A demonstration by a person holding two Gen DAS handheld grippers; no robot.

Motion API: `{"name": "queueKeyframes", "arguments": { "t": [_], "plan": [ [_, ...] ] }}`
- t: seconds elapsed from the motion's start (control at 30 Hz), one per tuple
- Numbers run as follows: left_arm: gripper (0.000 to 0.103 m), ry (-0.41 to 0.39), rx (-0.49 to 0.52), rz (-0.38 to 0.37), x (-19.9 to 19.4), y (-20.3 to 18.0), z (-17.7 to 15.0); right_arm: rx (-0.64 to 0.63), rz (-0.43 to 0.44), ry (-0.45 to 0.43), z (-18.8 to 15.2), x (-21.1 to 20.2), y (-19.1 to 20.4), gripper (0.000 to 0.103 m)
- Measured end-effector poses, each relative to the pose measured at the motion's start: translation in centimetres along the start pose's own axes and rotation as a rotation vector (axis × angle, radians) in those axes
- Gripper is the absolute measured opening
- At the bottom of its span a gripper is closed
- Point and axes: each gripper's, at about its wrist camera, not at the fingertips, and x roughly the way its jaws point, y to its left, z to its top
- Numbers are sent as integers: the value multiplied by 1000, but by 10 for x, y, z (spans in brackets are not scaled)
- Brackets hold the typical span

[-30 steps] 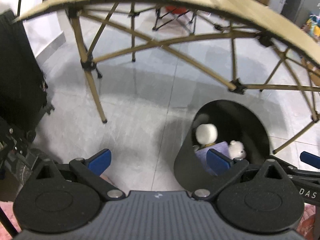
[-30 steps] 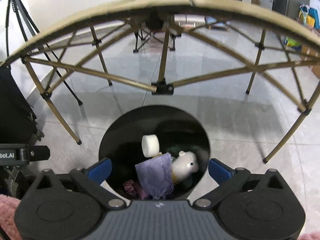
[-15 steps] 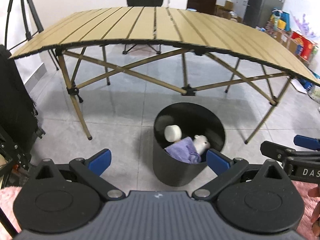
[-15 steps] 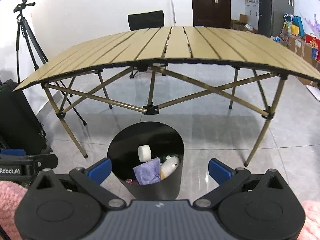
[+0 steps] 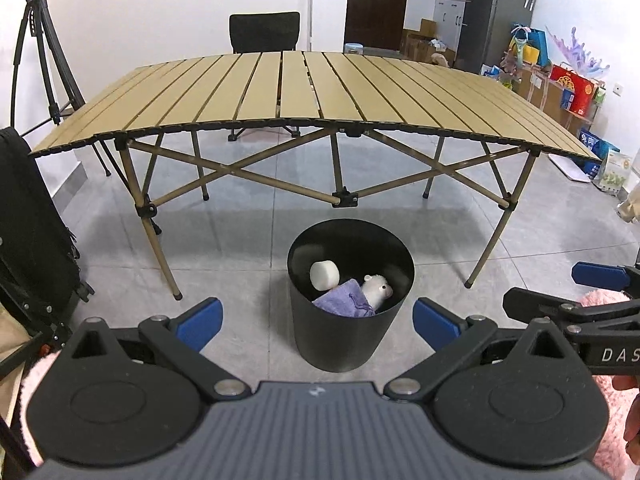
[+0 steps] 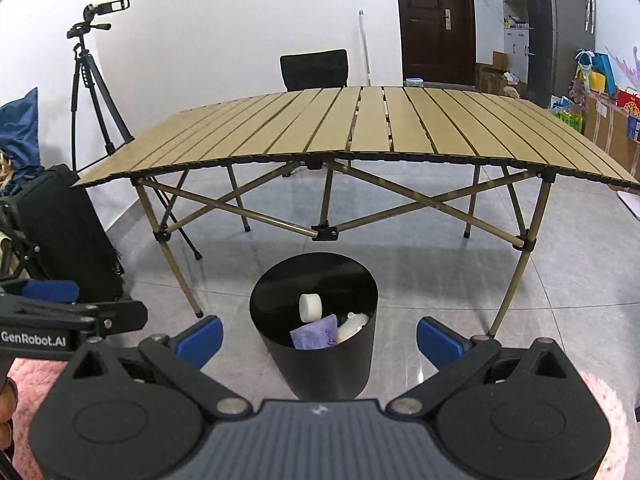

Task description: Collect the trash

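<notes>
Both claws are empty and spread wide: the left claw and the right claw each frame the black bin between their blue fingertips without touching it. The bin stands on the tiled floor just in front of the slatted counter, and the trash is already inside it: a white roll, a purple cloth and a small white plush toy lying against the cloth. The counter top shows nothing left on it, so in my judgement the collecting step is finished or close to it, and this is a check from a standing distance. Any next move would call for scanning the floor and counter for a missed piece, then lowering one wide claw over it; nothing visible demands that. The left wrist view shows the toy's face and body plainly and catches the right claw at its right edge, beside a pink fuzzy sleeve. The right wrist view sees the bin from further left, so the toy is mostly hidden behind the rim, yet it shows the tripod in full and a black case beside the counter.
</notes>
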Motion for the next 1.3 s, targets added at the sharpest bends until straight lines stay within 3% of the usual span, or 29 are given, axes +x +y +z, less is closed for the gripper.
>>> {"name": "queueKeyframes", "arguments": {
  "t": [1.3],
  "plan": [
    [103, -12, 5, 8, -19, 6, -5, 5, -6, -12, -7, -14, 1, 103]
  ]
}}
